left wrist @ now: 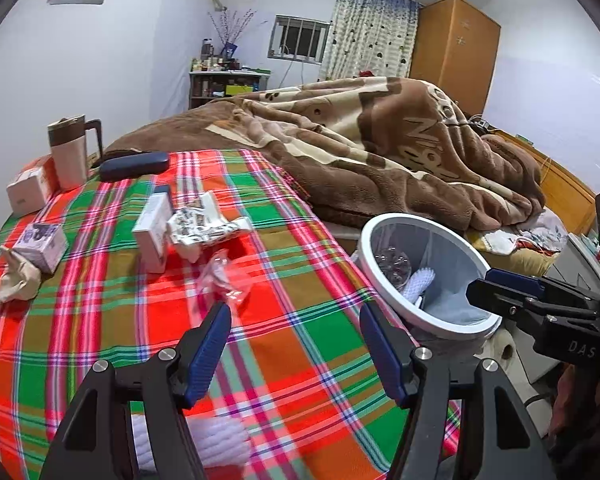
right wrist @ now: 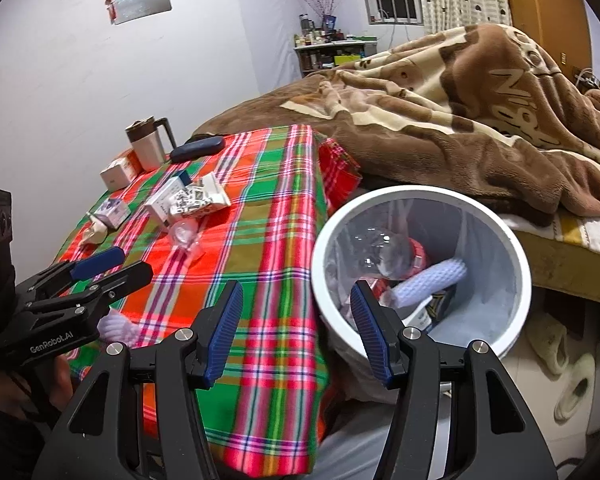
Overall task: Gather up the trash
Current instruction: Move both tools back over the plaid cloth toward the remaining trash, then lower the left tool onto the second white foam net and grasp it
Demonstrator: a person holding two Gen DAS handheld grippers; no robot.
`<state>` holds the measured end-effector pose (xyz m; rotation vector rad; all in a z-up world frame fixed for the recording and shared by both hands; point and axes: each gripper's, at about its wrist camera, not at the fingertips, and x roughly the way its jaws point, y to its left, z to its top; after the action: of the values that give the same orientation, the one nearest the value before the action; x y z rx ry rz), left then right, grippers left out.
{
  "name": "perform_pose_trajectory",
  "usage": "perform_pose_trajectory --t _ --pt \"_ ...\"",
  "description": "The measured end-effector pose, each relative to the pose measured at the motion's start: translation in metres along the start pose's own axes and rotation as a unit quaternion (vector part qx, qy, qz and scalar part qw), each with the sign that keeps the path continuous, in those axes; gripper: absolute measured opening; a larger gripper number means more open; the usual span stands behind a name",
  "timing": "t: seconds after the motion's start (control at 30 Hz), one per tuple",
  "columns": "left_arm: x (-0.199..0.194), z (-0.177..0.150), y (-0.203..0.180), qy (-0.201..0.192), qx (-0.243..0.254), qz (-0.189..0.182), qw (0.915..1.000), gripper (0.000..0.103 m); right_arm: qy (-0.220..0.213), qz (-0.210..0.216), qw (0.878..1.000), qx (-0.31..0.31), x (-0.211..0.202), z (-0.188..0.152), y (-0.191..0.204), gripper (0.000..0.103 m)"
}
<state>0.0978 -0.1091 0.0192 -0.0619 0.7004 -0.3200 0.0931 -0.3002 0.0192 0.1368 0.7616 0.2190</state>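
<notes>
Both grippers, left (left wrist: 294, 322) and right (right wrist: 296, 300), are hanging open and empty, between the wrapper (left wrist: 224, 280) and the bin (right wrist: 516, 248).

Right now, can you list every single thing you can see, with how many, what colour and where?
Plaid cloth: one, red and green, covering the table.
Bin: one, white, beside the table; holds a clear bottle and white foam.
Clear wrapper: one, mid-table.
Printed crumpled pack: one, white, behind the wrapper.
Small boxes: three, whitish, left part of the table.
Crumpled paper: one, beige, left edge.
Mug: one, cream and brown, far corner.
Case: one, dark blue, beside the mug.
Blanket: one, brown, on the bed.
Left tongs: open, empty.
Right tongs: open, empty.
</notes>
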Motion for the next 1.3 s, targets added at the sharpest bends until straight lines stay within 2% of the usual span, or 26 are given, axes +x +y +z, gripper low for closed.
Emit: perform_pose_trajectory --t 0.27,0.7,0.73,0.77,0.83,1.0,1.13,1.3 --pt "-0.013 -0.008 0.019 0.000 -0.012 0.015 0.9998 0.066 0.006 0.017 1.000 -0.016 0.005 -0.001 0.014 0.058" --pt "-0.035 -0.030 0.068 0.002 -0.057 0.067 0.9961 0.066 0.022 0.052 0.998 -0.038 0.019 -0.001 0.036 0.059" --pt "-0.037 -0.033 0.072 0.003 -0.061 0.070 0.9957 0.066 0.025 0.055 0.997 -0.040 0.020 -0.001 0.038 0.060" --pt "-0.038 -0.036 0.074 0.005 -0.064 0.072 0.9953 0.066 0.027 0.057 0.997 -0.042 0.022 -0.002 0.040 0.067" --pt "-0.041 -0.042 0.080 0.011 -0.072 0.075 0.9945 0.066 0.030 0.064 0.996 -0.046 0.024 -0.003 0.044 0.076" --pt "-0.053 -0.058 0.090 0.019 -0.100 0.083 0.9913 0.066 0.037 0.072 0.996 -0.045 0.027 -0.003 0.048 0.076" --pt "-0.058 -0.067 0.096 0.034 -0.134 0.077 0.9875 0.066 0.045 0.074 0.995 -0.045 0.031 -0.002 0.051 0.076" --pt "-0.042 -0.078 0.095 0.072 -0.160 0.040 0.9837 0.066 0.051 0.074 0.995 -0.051 0.033 -0.004 0.056 0.076"
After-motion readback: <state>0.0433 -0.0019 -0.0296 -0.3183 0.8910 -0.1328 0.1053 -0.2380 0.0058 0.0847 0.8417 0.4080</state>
